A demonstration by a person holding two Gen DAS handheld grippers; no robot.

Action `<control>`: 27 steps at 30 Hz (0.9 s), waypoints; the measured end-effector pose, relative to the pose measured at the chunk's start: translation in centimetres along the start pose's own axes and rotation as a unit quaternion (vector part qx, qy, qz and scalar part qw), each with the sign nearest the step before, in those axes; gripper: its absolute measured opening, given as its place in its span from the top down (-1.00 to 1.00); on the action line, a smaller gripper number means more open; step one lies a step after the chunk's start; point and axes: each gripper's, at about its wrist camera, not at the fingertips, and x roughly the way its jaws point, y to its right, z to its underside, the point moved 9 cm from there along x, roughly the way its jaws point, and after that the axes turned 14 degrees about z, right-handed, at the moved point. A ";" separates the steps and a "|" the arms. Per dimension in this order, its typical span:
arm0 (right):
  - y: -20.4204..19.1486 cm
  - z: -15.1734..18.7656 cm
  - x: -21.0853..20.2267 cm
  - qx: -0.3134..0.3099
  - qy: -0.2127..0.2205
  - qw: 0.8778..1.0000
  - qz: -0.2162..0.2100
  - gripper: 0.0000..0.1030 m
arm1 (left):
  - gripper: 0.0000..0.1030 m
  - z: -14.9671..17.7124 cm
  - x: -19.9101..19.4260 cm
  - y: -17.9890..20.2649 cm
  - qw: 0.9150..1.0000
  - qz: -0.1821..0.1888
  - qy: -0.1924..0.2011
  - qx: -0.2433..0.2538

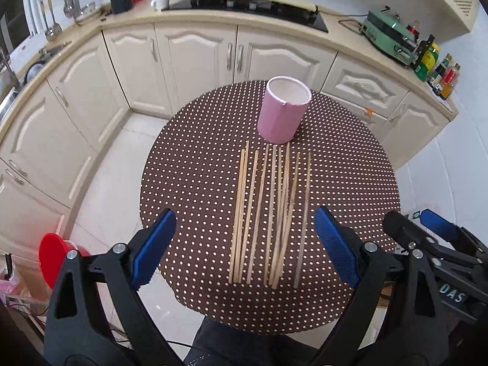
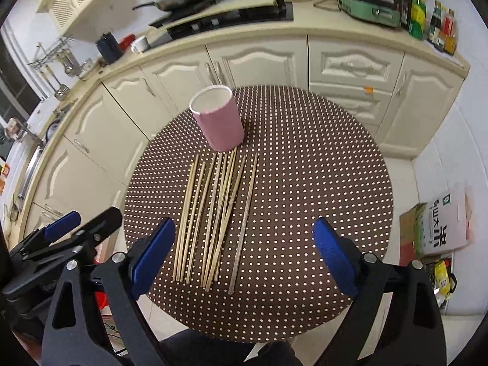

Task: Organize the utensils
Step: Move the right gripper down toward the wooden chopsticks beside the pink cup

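The chopsticks (image 1: 270,213) lie side by side mid-desk (image 1: 189,183), their far tips just before the upright pink cup (image 1: 282,111). Bare cloth rings them out to the desk's round edge. The left hand-held gripper (image 1: 244,247) and right hand-held gripper (image 2: 244,250) hover at the near edge, jaws spread wide, holding nothing.

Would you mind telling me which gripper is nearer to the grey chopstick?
Right, though narrowly. The grey chopstick lies between the right gripper's open fingers, left of centre. For the left gripper, it lies close by its right finger, far off centre.

Pale wooden chopsticks (image 1: 268,213), matt pink holder (image 1: 282,109), perhaps card, dotted tablecloth (image 1: 189,183)
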 end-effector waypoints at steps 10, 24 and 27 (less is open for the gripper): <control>-1.2 0.1 7.1 0.012 -0.078 0.996 0.042 -0.55 | -0.70 0.8 6.4 -3.4 0.994 0.035 -0.096 -0.033; -1.6 2.4 14.5 0.003 -0.156 0.984 0.090 -0.50 | -0.58 2.4 13.5 -7.8 0.980 0.019 -0.180 -0.076; -1.5 2.8 15.5 -0.002 -0.162 0.981 0.105 -0.49 | -0.56 2.7 15.0 -8.2 0.978 0.015 -0.192 -0.078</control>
